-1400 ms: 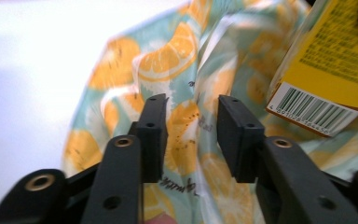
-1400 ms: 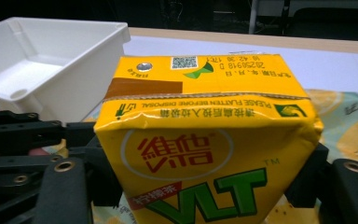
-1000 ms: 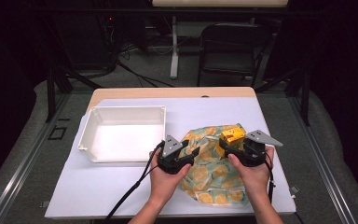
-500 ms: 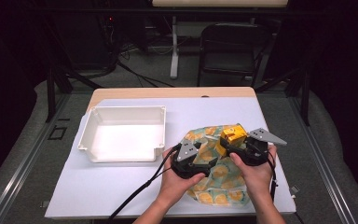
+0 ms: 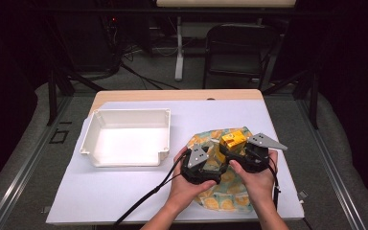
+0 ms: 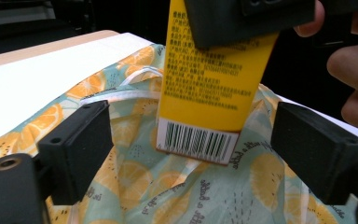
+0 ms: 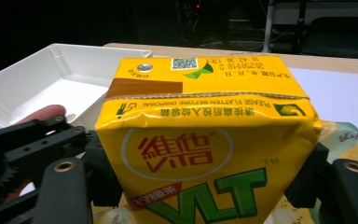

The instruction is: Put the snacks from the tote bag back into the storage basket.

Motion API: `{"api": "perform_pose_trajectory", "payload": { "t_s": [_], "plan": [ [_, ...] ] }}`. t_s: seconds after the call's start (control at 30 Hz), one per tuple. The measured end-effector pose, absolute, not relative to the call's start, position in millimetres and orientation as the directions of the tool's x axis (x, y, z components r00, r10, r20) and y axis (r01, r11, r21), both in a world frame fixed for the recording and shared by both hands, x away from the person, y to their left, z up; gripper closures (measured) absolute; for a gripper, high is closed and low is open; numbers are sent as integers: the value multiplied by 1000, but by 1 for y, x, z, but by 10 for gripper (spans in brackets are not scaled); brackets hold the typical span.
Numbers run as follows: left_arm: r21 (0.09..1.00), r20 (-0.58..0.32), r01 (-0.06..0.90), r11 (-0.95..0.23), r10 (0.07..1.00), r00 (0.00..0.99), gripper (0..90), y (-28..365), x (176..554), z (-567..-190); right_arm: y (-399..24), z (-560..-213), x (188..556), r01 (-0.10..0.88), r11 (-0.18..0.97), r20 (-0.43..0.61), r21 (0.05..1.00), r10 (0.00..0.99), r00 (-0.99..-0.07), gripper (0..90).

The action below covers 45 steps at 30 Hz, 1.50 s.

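I see the yellow drink carton (image 5: 233, 139) held over the orange-print cloth bag (image 5: 220, 196), which lies on the white sheet at the near right of the counter (image 5: 124, 191). My right gripper (image 5: 242, 152) has its fingers clamped on the carton's two sides; the right gripper view shows the carton (image 7: 205, 140) filling the gap between the pads, its top panel with the foil straw spot facing away from that camera. From the left gripper view, the carton (image 6: 212, 88) hangs with its long axis nearly upright, tipped slightly, the barcode end lowest and close over the bag (image 6: 168, 186); whether it touches the cloth I cannot tell.

My left gripper (image 5: 211, 168) sits just beside the right one, aimed at the carton's lower end. Its fingers (image 6: 77, 149) have just been opening and now stand wide, clear of the carton, with only bag cloth and a white drawstring between them.

The white tray (image 5: 124, 139) sits to the left, apart from the bag, with bare sheet between them and in front of it. The bag's near edge lies close to the counter's front edge.
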<state>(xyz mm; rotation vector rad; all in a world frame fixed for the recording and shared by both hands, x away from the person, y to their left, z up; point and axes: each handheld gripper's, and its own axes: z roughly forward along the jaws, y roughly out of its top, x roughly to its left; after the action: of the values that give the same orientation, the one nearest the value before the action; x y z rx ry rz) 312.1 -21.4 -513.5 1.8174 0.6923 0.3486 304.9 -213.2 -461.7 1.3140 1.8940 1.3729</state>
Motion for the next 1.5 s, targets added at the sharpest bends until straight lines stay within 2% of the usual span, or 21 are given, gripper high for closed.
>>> {"api": "perform_pose_trajectory", "payload": {
  "t_s": [0.3,0.63,0.73,0.93,1.17,1.5],
  "plan": [
    [932,-111,288,-220,584,804,193,-21,313,-515,-203,-460,301,425,52,168,904,870,-464,299],
    [941,-104,272,-200,595,797,255,-22,312,-514,-194,-460,297,431,58,179,901,854,-489,299],
    [942,-103,270,-199,595,797,317,-22,311,-514,-193,-459,296,434,65,182,898,845,-503,298],
    [943,-110,272,-189,596,796,319,-22,312,-514,-190,-459,295,437,66,186,897,840,-510,299],
    [940,-143,290,-181,561,816,410,-19,315,-513,-189,-459,295,447,62,203,892,829,-521,297],
    [943,-127,270,-196,537,834,486,-15,314,-511,-191,-460,298,453,40,238,891,806,-541,287]
  ]
}}
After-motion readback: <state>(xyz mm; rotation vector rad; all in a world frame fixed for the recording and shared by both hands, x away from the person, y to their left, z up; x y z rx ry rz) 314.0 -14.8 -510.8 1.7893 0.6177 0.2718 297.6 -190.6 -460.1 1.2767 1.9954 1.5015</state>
